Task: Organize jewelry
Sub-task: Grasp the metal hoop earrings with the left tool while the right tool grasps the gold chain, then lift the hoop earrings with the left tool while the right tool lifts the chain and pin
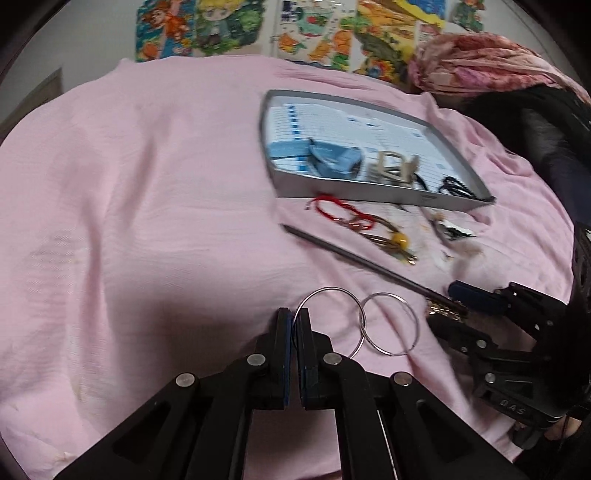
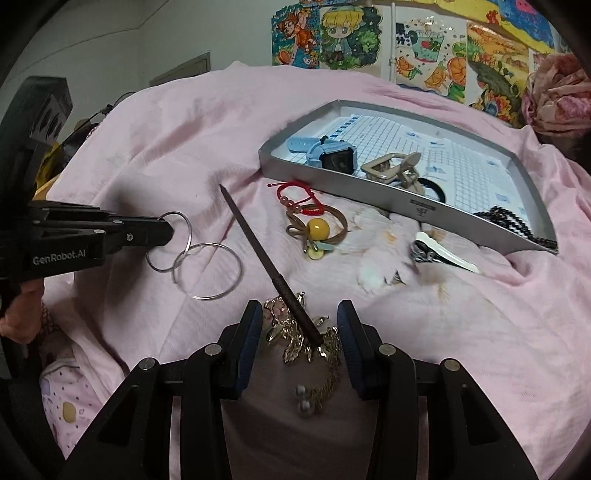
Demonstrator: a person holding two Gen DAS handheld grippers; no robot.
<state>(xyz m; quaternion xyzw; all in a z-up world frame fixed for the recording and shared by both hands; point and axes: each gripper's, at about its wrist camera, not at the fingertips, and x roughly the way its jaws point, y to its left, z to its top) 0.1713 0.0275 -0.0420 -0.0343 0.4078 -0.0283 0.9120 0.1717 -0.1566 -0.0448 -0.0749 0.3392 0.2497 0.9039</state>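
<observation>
A wrinkled pink bed sheet (image 2: 155, 122) is backed by cartoon wall posters (image 2: 343, 35). Linked silver rings (image 1: 334, 295) are pinched by the left tool (image 1: 294, 319); the right tool (image 2: 300, 319) is spread.

Left tool (image 1: 294, 321) pinched closed, low over the bed; right tool (image 2: 300, 325) spread wide.
</observation>
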